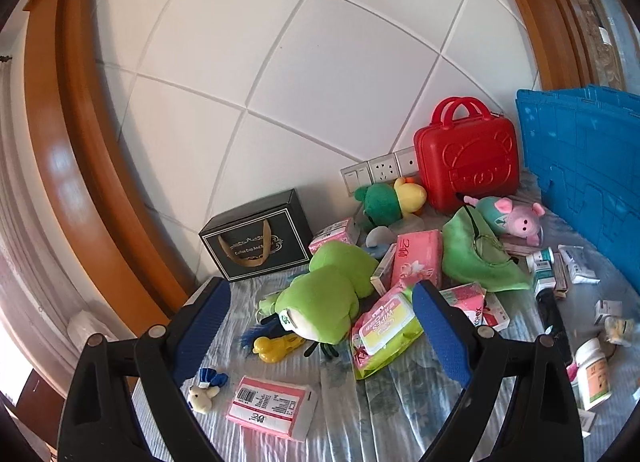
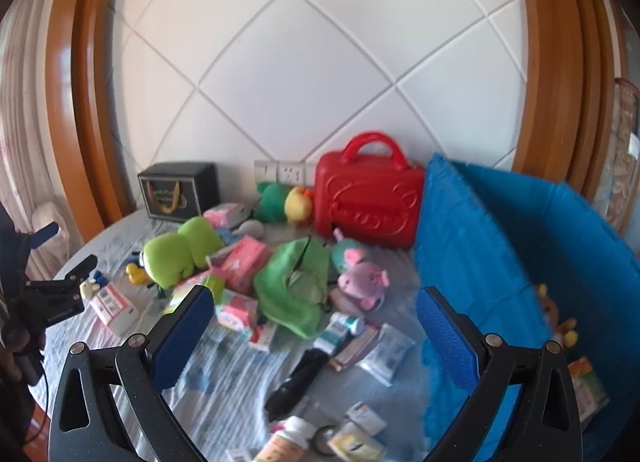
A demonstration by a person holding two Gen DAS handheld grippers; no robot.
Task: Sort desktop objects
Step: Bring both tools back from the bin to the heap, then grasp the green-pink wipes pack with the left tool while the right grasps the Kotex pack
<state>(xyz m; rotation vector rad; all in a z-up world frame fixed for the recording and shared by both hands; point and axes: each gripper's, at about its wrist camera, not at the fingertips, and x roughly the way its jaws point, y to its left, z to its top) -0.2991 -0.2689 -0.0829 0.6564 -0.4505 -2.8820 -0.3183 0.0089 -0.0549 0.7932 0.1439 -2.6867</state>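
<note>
A cluttered table carries a green frog plush (image 1: 326,294) (image 2: 180,256), a wipes pack (image 1: 384,328), pink tissue packs (image 1: 418,258) (image 2: 244,262), a green pouch (image 1: 476,254) (image 2: 294,286) and a pink pig plush (image 1: 516,218) (image 2: 362,276). My left gripper (image 1: 320,322) hovers open above the frog plush and wipes, holding nothing. It shows in the right wrist view at far left as the left gripper (image 2: 68,262). My right gripper (image 2: 314,332) stands open over small boxes and a black object (image 2: 296,386), with the blue bin (image 2: 520,262) to its right.
A red case (image 1: 466,158) (image 2: 368,202) and a black gift box (image 1: 256,240) (image 2: 178,190) stand at the wall. A pink box (image 1: 270,408), a yellow duck toy (image 1: 276,348), a small white plush (image 1: 202,396) and a pill bottle (image 1: 594,374) (image 2: 286,442) lie near.
</note>
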